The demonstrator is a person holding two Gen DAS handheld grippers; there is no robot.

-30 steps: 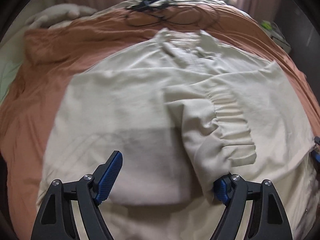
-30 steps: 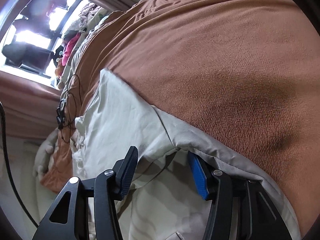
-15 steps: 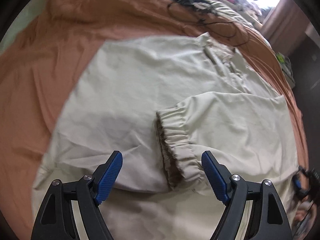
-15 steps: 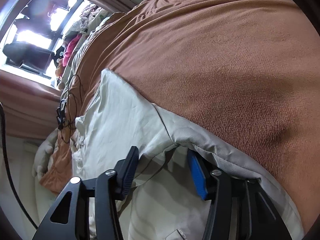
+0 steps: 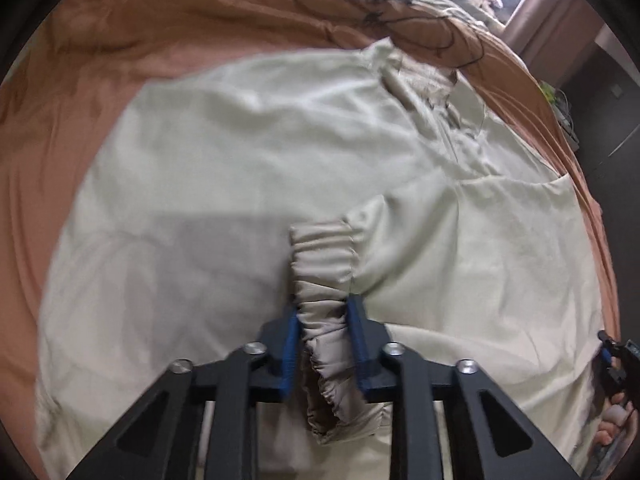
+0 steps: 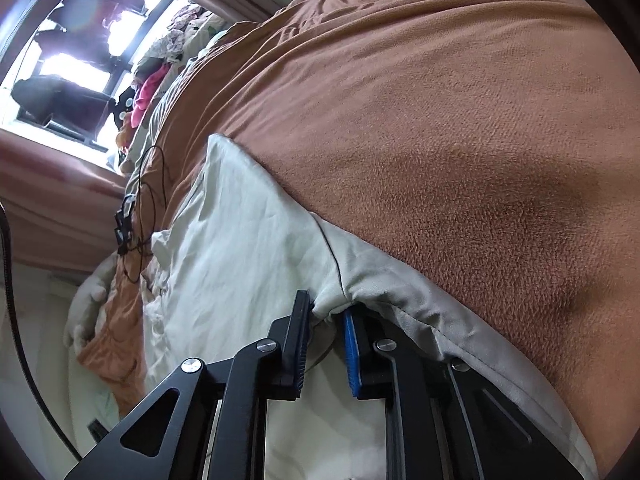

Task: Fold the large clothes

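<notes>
Your cream shirt lies spread flat on the brown blanket, one sleeve folded across its front. Your left tool has just closed on the gathered cuff; your right tool has just closed on the shirt's edge.

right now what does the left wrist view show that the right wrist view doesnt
Only the left wrist view shows the left tool, its jaws just closed on the gathered elastic cuff of a sleeve folded across the cream garment.

Only the right wrist view shows the right tool, its jaws just closed on the garment's side edge, plus a bright window.

Both show the cream garment lying on the brown blanket and a tangle of black cable.
</notes>
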